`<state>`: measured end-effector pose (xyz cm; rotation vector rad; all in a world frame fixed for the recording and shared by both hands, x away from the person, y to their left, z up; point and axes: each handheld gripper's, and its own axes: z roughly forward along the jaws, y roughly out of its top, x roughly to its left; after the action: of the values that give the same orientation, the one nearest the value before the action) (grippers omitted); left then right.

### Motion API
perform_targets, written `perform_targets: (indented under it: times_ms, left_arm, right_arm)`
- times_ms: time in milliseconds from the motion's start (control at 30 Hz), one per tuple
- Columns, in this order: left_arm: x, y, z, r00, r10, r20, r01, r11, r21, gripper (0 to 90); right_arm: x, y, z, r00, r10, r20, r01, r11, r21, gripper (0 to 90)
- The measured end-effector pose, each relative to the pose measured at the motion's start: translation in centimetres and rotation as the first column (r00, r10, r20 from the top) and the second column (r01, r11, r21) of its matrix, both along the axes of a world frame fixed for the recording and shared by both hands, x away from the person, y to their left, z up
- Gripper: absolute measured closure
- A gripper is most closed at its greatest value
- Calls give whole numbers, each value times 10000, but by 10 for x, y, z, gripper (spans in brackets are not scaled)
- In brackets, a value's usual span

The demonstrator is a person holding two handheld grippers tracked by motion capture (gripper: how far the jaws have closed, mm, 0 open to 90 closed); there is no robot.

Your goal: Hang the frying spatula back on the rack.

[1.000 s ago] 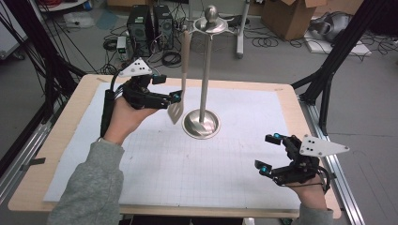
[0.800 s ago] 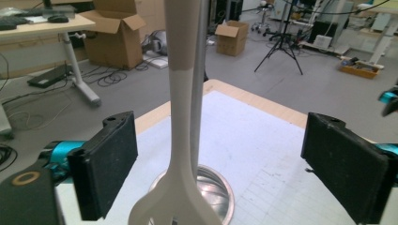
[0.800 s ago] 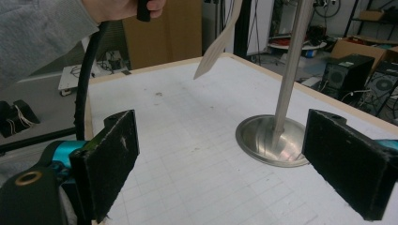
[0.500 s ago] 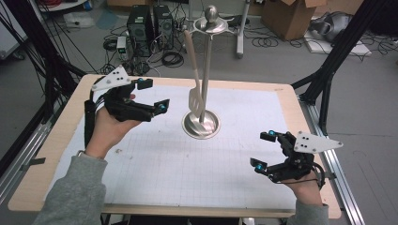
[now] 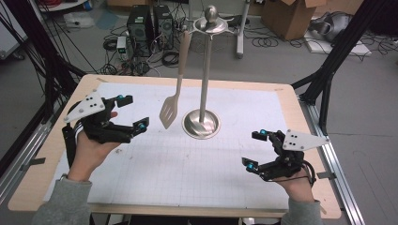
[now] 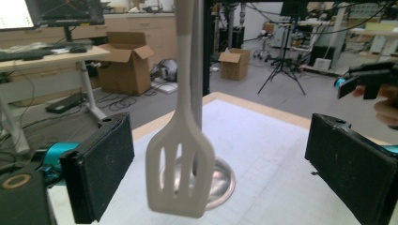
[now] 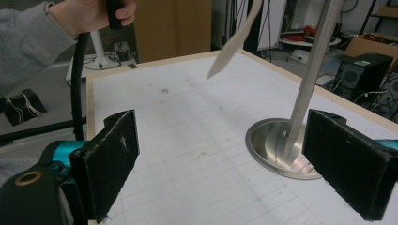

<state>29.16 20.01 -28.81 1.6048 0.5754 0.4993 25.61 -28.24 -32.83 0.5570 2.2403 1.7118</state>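
— Beige slotted spatula (image 5: 170,111) is hanging from the steel stand (image 5: 202,123); is the left gripper (image 5: 126,113) gripping it?

— No, its jaws are gaping, clear of the blade. The hanging looks done, though the hook itself is hard to make out.

— And the right gripper (image 5: 253,149)?

— Idling open near the base. Nothing is blocking either one.

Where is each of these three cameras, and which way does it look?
High view: above the table's near side, looking down on the stand; both forearms show.
Left gripper view: on the left gripper, facing the spatula; open jaws show.
Right gripper view: on the right gripper, facing the stand; open jaws show.
All share spatula and stand.
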Motion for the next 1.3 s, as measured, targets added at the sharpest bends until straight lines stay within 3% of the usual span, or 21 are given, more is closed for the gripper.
perform_targets:
  times_ms: [167, 767, 900, 967, 1100, 1300]
  left_arm:
    - [-12, 13, -10, 9989, 438, 184, -441, 9989, 151, 82]
    - [-32, 48, -34, 9956, 932, 88, -927, 9949, -400, 81]
    - [-36, 52, -39, 9957, 929, 64, -926, 9949, -394, 80]
    - [-38, 52, -39, 9941, 1078, 151, -1075, 9941, -145, 81]
    - [-37, 53, -42, 9925, 1215, 110, -1215, 9926, -34, 80]
    - [-38, 57, -43, 9915, 1298, 86, -1298, 9915, -63, 80]
  right_arm:
    - [-2, -2, 3, 9998, 41, 211, -45, 9998, 183, 102]
    - [-13, -29, 15, 9968, -443, 667, 379, 9948, 944, 102]
    - [-13, -31, 15, 9966, -509, 643, 447, 9944, 956, 102]
    - [-13, -31, 14, 9970, -525, 563, 471, 9945, 937, 102]
    - [-13, -31, 14, 9970, -549, 549, 496, 9942, 952, 102]
    - [-13, -35, 14, 9965, -598, 578, 533, 9928, 1069, 102]
